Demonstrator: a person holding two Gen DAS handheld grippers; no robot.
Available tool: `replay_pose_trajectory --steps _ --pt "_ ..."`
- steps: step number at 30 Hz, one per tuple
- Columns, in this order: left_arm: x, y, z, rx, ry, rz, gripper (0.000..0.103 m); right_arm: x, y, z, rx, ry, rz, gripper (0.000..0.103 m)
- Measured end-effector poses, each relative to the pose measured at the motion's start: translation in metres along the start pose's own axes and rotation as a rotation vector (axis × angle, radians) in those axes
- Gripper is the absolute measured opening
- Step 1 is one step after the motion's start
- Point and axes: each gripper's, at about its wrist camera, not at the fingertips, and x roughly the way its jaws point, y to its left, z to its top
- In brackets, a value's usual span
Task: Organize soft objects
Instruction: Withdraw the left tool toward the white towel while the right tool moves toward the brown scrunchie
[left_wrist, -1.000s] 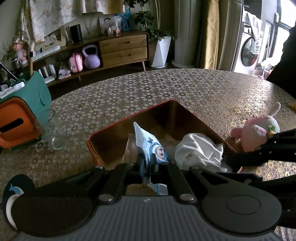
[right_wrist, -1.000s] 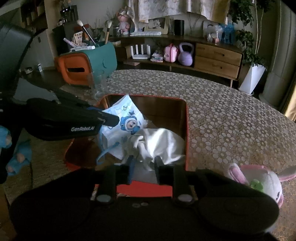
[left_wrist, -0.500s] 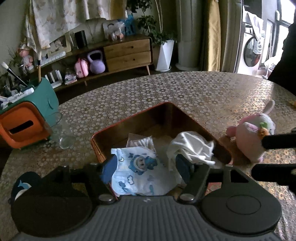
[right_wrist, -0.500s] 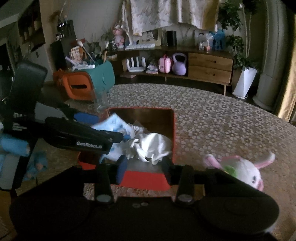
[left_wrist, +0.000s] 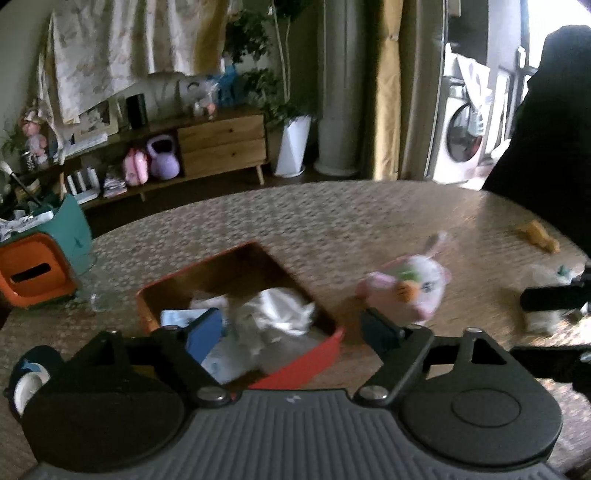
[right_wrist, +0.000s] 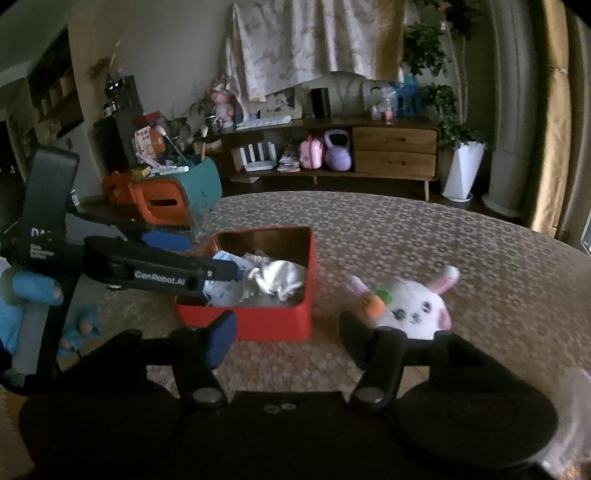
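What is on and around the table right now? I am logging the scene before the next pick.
box: 1, red, middle of the table
white cloth: 1, inside the box
printed cloth: 1, pale blue, inside the box beside the white cloth
bunny toy: 1, white and pink with an orange carrot, on the table right of the box
fluffy toy: 1, whitish, near the table's right edge, blurred
yellow thing: 1, far right of the table, too blurred to name
organiser: 1, orange and teal, far left
table: 1, dotted pattern
left gripper: fingers open, empty
right gripper: fingers open, empty
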Motion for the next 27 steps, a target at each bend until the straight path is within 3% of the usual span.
replay_pose_trajectory --steps 7,14,27 --pt "-0.019 -0.038 0.004 -0.023 -0.033 -0.067 0.086 -0.044 -0.026 -0.021 0.059 -0.035 -0.057 0.077" --pt "-0.029 -0.08 0.005 -0.055 -0.075 -0.146 0.099 -0.085 -0.056 -0.043 0.11 -0.08 -0.142 0.087" --pt "-0.013 -0.165 0.004 0.019 -0.118 -0.289 0.103 -0.154 -0.133 -0.11 0.218 -0.104 -0.355 0.1"
